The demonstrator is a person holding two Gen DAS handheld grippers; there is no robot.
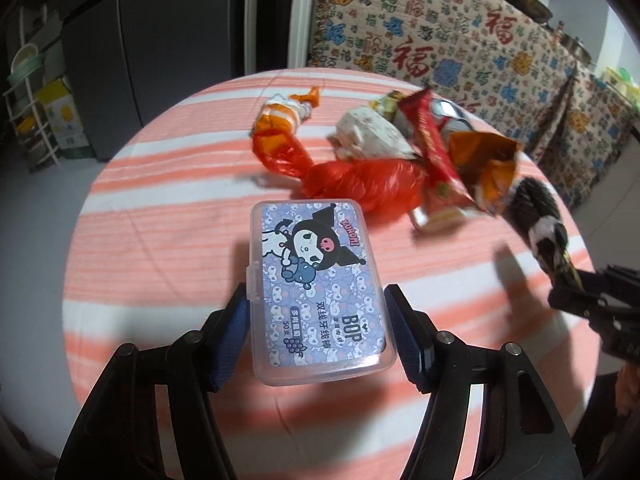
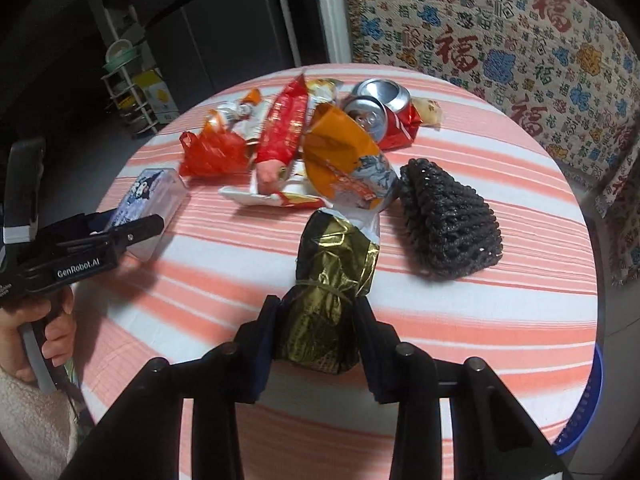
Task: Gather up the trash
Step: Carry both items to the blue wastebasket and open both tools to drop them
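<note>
A clear plastic floss-pick box (image 1: 320, 280) with a purple cartoon label sits between the blue pads of my left gripper (image 1: 316, 300), which press on its two long sides. In the right wrist view that box (image 2: 152, 188) is tilted at the left gripper (image 2: 136, 228). My right gripper (image 2: 316, 308) is shut on the tied end of a crumpled gold and black foil wrapper (image 2: 332, 272). The left wrist view shows the wrapper (image 1: 548, 240) raised off the cloth in the right gripper (image 1: 576, 292).
On the round striped table (image 2: 480, 320) lies a pile: red plastic bag (image 2: 208, 152), red wrapper (image 2: 284, 128), orange snack bag (image 2: 344, 160), crushed cans (image 2: 380, 104), black foam net (image 2: 448, 224). A blue bin rim (image 2: 592, 400) shows at the right. A person's hand (image 2: 52, 320) holds the left gripper.
</note>
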